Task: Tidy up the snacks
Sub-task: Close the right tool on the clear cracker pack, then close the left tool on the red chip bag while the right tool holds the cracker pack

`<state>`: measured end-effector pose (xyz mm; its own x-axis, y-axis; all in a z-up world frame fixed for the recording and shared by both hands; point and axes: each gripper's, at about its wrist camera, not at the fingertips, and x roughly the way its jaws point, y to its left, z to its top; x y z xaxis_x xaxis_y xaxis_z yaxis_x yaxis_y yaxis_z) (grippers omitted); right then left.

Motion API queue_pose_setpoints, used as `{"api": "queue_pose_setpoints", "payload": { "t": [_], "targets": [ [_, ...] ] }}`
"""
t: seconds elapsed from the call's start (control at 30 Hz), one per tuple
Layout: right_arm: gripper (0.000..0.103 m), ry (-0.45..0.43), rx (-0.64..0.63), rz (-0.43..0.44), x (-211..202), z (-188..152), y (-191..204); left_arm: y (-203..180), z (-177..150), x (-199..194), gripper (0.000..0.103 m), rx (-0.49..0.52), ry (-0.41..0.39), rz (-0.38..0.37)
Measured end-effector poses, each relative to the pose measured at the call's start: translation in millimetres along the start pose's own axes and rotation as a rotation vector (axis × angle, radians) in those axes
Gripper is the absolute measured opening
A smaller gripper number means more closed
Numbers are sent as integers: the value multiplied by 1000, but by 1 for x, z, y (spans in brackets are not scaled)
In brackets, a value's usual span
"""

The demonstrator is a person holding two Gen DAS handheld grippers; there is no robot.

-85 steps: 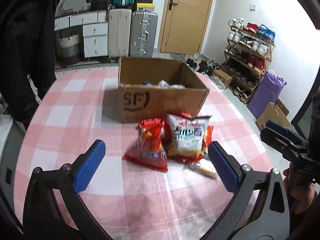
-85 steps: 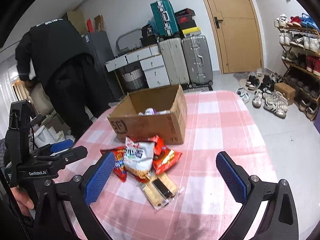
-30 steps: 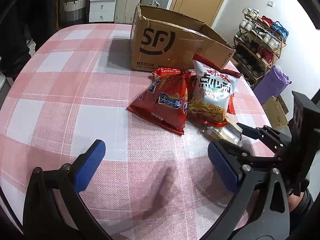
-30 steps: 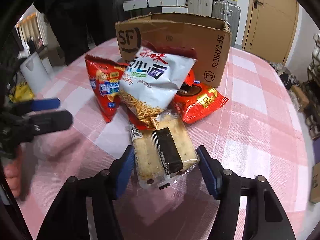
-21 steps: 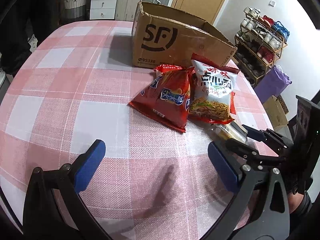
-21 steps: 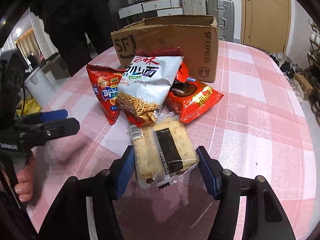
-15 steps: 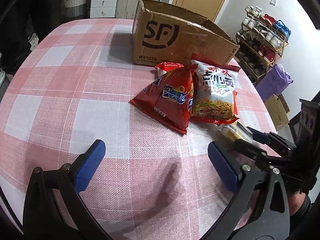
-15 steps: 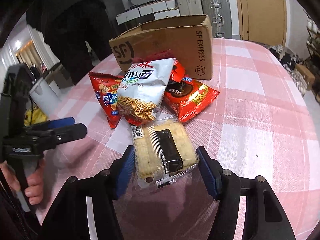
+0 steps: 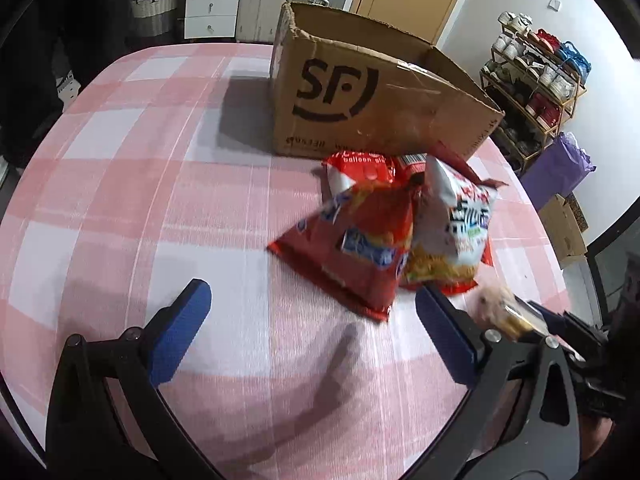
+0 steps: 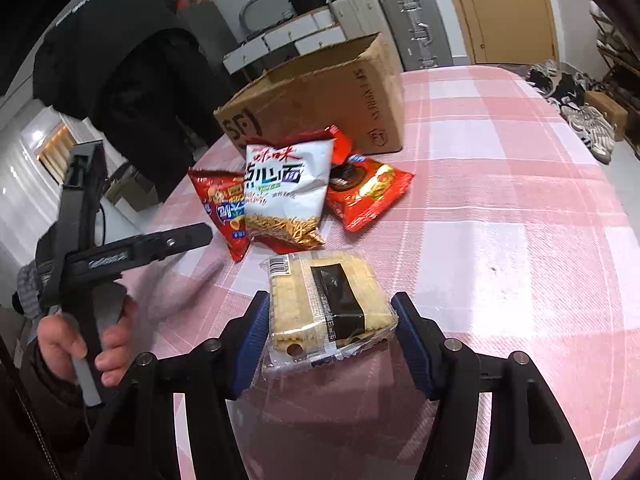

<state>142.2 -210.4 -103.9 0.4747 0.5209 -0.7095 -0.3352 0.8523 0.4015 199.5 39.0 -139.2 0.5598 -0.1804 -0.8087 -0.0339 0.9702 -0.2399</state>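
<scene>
Lifted clear of the pink checked tablecloth since a second ago, the cracker pack now hangs between the blue pads of the right gripper, which are clamped on its two long edges; before, it lay at the foot of the snack pile. That suggests the pick is done and the carry to the cardboard box comes next. Going left to right in the right wrist view: the left gripper in the person's hand, then the red chip bag, the white noodle bag leaning over it, and a second red bag at the box's corner, all still on the cloth. Only the left wrist view shows the left gripper with its pads wide apart and nothing between them, low over bare cloth short of the red chip bag. There the cracker pack is just a blur at the right edge, and its grip cannot be judged. Neither view looks into the box.
</scene>
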Motion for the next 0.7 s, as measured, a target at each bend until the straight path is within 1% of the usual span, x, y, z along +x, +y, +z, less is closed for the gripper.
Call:
{"api": "queue_pose_setpoints", "payload": {
  "t": [0.2, 0.3, 0.47, 0.7],
  "targets": [
    [61, 3, 15, 17, -8, -5, -5, -5, 16, 11, 102, 9, 3, -2],
    [61, -2, 17, 20, -12, -7, -6, -6, 21, 19, 102, -7, 12, -7],
    [61, -18, 37, 17, -15, -8, -11, -11, 28, 29, 102, -18, 19, -40],
    [61, -28, 44, 20, -21, -9, -12, -15, 32, 34, 101, -16, 16, -28]
  ]
}}
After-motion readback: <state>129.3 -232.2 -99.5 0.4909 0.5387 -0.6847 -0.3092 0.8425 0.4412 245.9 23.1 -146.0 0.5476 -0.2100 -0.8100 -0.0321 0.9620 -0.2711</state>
